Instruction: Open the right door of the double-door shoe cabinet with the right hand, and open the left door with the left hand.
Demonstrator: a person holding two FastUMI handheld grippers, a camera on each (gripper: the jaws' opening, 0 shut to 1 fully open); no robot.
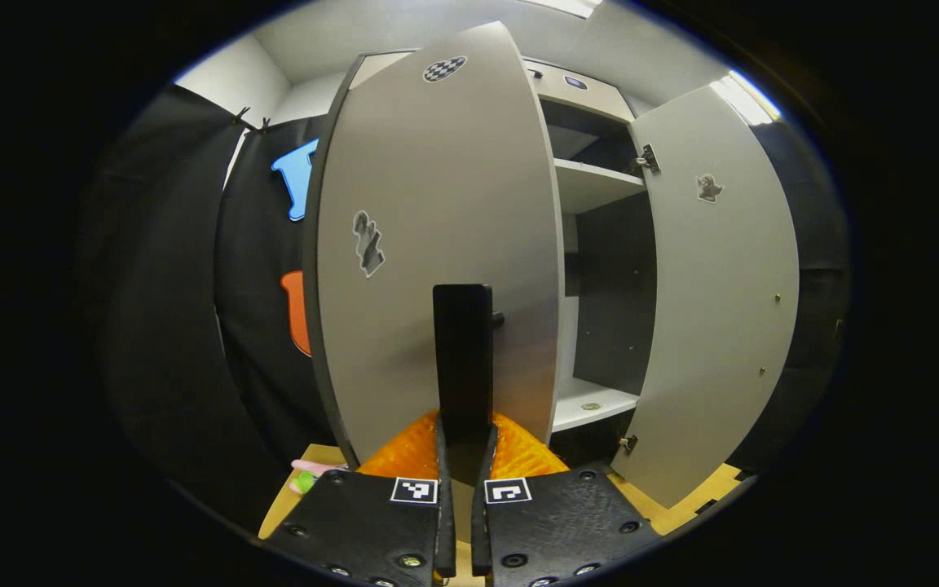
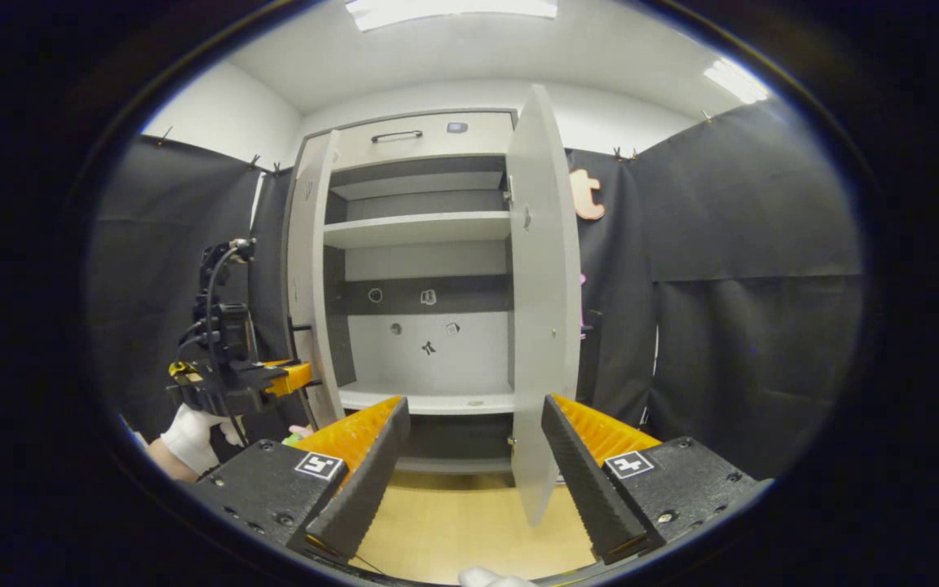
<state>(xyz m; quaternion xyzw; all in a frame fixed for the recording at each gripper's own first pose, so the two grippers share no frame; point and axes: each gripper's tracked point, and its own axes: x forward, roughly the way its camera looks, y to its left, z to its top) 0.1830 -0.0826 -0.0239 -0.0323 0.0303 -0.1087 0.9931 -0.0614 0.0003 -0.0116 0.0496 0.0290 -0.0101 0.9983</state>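
Left gripper (image 1: 463, 456): fingers clamped on the black handle (image 1: 463, 359) of the left door (image 1: 437, 244), which is swung partly outward. Right gripper (image 2: 469, 456): fingers spread wide, holding nothing, level before the shoe cabinet (image 2: 425, 269), right door (image 2: 543, 310) standing open. Right gripper view adds a white-gloved hand (image 2: 192, 436) carrying the left gripper at the left door's edge.

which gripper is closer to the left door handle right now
Left. The left gripper is closed on the left door's black handle, also seen from the right gripper view. The right gripper hangs open, back from the cabinet, facing the open right door.
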